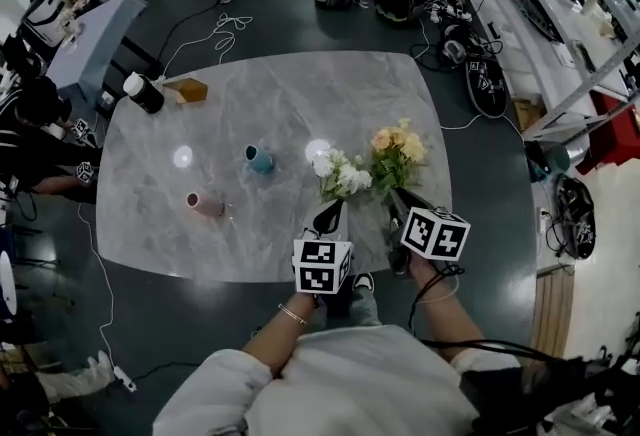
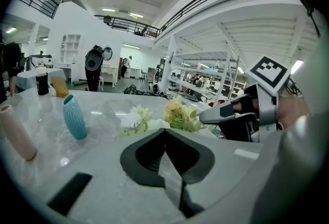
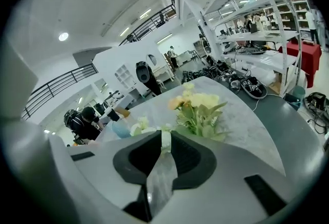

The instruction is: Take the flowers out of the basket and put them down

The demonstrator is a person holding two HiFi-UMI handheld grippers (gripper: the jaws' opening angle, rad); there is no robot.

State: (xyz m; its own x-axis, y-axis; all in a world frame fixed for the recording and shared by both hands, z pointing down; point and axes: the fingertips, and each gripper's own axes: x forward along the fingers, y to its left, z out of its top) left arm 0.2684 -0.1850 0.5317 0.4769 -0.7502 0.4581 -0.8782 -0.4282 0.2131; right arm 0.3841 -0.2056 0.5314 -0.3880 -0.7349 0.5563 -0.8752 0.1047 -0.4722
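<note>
- My left gripper [image 1: 330,212] is clamped shut on the white flowers [image 1: 340,174], blooms just past its tips.
- My right gripper [image 1: 396,199] pinches the yellow flowers [image 1: 397,149] by the stem; they stand right ahead, above the table [image 1: 250,104].

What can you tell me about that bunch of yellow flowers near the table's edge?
The yellow bunch is a small posy of pale yellow and peach blooms over green leaves. It stands roughly upright above the grey marbled table, near its right edge, its stems pinched in the shut right gripper. A white bunch in the left gripper sits close on its left; whether they touch is unclear.
</note>
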